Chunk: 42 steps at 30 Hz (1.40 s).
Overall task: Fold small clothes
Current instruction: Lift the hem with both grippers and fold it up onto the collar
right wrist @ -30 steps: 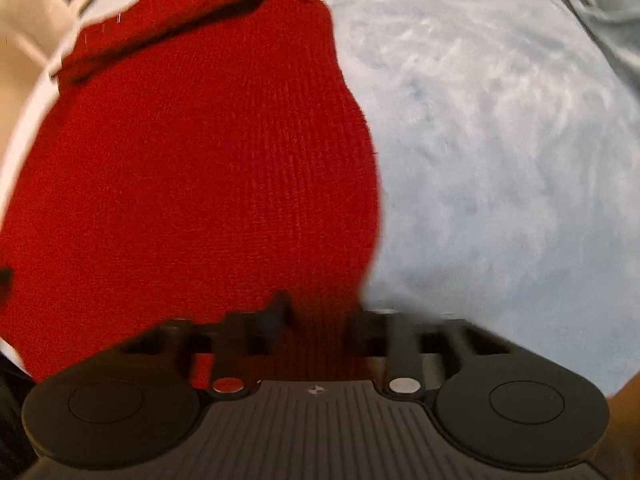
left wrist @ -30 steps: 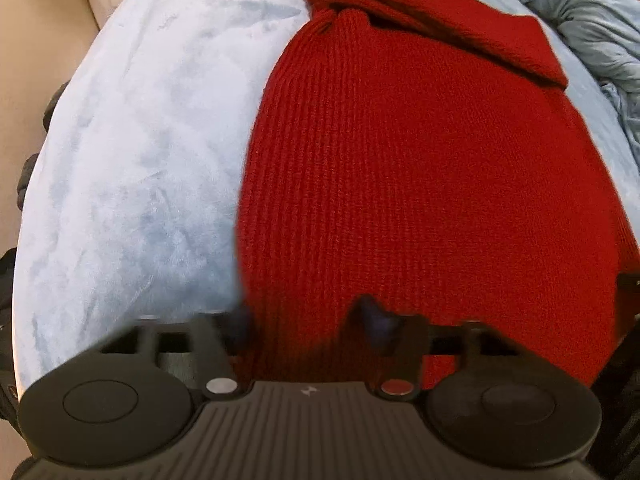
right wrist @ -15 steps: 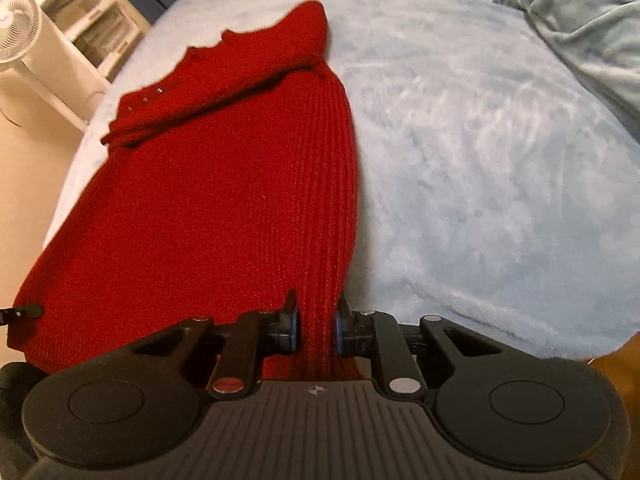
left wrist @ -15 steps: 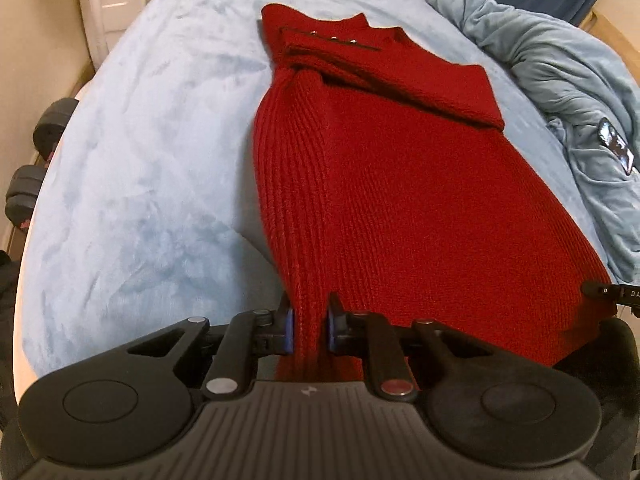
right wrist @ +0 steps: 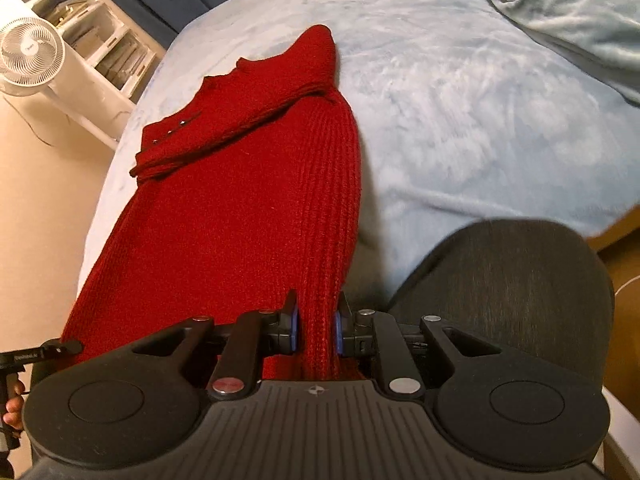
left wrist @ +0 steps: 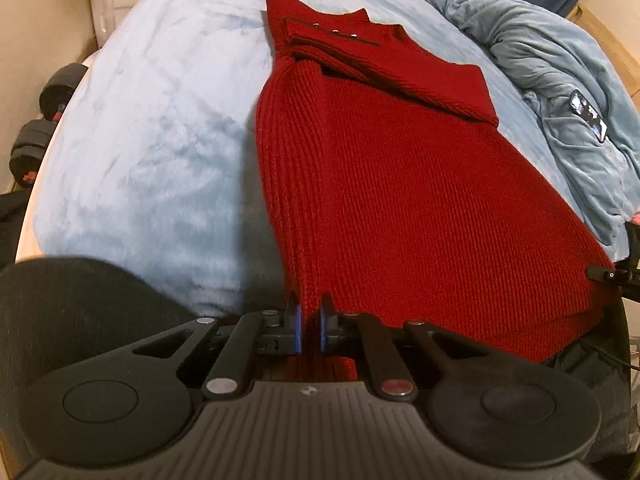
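The sweater point(left wrist: 400, 184) is deep red in a ribbed knit, with small silvery buttons point(left wrist: 336, 32) on a dark-edged placket. Under it the blanket point(left wrist: 152, 128) is pale blue and plush, mottled lighter and darker. The crumpled bedding point(left wrist: 560, 80) at the side is a duller grey-blue. Both grippers, left point(left wrist: 309, 326) and right point(right wrist: 315, 327), are matte black with blue pads point(right wrist: 338, 328). The fan point(right wrist: 30, 56) is white.

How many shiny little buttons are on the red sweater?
3 buttons, in a short row on the strap near the neck of the red sweater, at its far end from both grippers. The folded sleeve could hide more.
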### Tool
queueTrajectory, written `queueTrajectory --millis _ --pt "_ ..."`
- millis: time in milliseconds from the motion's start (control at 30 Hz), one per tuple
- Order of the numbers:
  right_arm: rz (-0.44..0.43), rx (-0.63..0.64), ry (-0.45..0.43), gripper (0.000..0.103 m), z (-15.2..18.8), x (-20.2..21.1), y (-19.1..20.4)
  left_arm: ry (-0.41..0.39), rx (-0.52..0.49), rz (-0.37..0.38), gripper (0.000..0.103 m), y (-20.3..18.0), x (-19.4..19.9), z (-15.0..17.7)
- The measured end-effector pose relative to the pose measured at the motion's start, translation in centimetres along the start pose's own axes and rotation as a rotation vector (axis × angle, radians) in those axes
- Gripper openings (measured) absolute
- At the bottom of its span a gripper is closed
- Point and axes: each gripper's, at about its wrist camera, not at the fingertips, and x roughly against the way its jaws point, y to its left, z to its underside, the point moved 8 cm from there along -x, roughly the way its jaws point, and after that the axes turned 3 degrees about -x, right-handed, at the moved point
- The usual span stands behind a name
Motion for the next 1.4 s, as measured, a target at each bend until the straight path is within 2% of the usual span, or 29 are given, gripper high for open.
queueTrajectory --millis 200,367,500,600,733,833,900,1000,1033,1067,1100,1133,1167,1200,1233,1267,1300,1333,1400 --pt "0.016 -0.031 0.029 0.016 -0.1 -0.6 -0.4 0.003 0.018 0.004 0.008 0.2 -0.4 -0.8" --pt "0.015 -0.045 0.041 0.017 -0.8 -0.4 0.2 -0.031 0.032 0.017 0.008 -0.6 0.4 -2.5" --pt "-0.008 -0.077 0.042 0.016 -2.8 0.2 0.9 -0.054 0.063 0.037 0.008 -1.0 1.0 -5.0" --pt "-0.024 -0.099 0.032 0.017 -5.6 0.6 1.7 -0.066 0.099 0.065 0.008 -1.1 1.0 -7.6" --pt "-0.054 -0.118 0.008 0.017 -11.1 0.5 3.0 -0.068 0.138 0.131 0.007 -1.2 0.9 -12.4" --pt "-0.079 -0.112 -0.004 0.016 -16.9 -0.8 4.6 -0.099 0.161 0.164 0.008 -0.6 0.4 -18.2" --pt "-0.078 -0.108 -0.008 0.017 -21.7 -2.9 5.7 -0.129 0.161 0.145 0.008 0.5 -0.6 -23.4" --pt "-0.024 -0.211 -0.003 0.019 -29.0 -8.0 5.7 -0.15 0.193 0.064 0.008 3.0 -4.2 -31.7" --pt "0.009 -0.26 -0.01 0.026 -31.5 -10.2 5.2 -0.145 0.241 0.031 0.01 4.3 -5.7 -33.8" --pt "0.04 -0.304 -0.022 0.03 -33.2 -12.0 4.8 -0.122 0.343 -0.006 0.013 6.2 -7.9 -35.9" --pt "0.069 -0.35 -0.037 0.049 -34.7 -13.4 4.1 -0.092 0.424 -0.011 0.015 7.5 -9.5 -37.2" --pt "0.083 -0.379 -0.051 0.06 -35.6 -14.4 3.5 -0.063 0.484 -0.013 0.022 8.4 -11.1 -38.1" --pt "0.082 -0.39 -0.072 0.061 -36.2 -15.1 3.0 -0.059 0.515 -0.056 0.03 9.3 -12.2 -38.8" --pt "0.077 -0.392 -0.095 0.061 -36.3 -15.5 2.6 -0.085 0.491 -0.134 0.057 9.7 -12.8 -39.4" --pt "0.068 -0.387 -0.109 0.062 -36.0 -15.6 2.4 -0.099 0.444 -0.19 0.092 9.8 -13.2 -39.8" --pt "0.048 -0.368 -0.123 0.063 -35.3 -15.7 2.1 -0.108 0.399 -0.246 0.101 9.8 -13.7 -39.9" --pt "0.035 -0.348 -0.133 0.063 -34.7 -15.8 1.9 -0.133 0.356 -0.284 0.102 9.6 -14.0 -39.8" --pt "0.032 -0.317 -0.143 0.063 -33.7 -15.9 1.6 -0.148 0.308 -0.294 0.102 9.3 -14.4 -39.7" --pt "0.057 -0.258 -0.158 0.063 -32.6 -16.6 1.1 -0.13 0.236 -0.289 0.102 8.9 -15.6 -38.9"
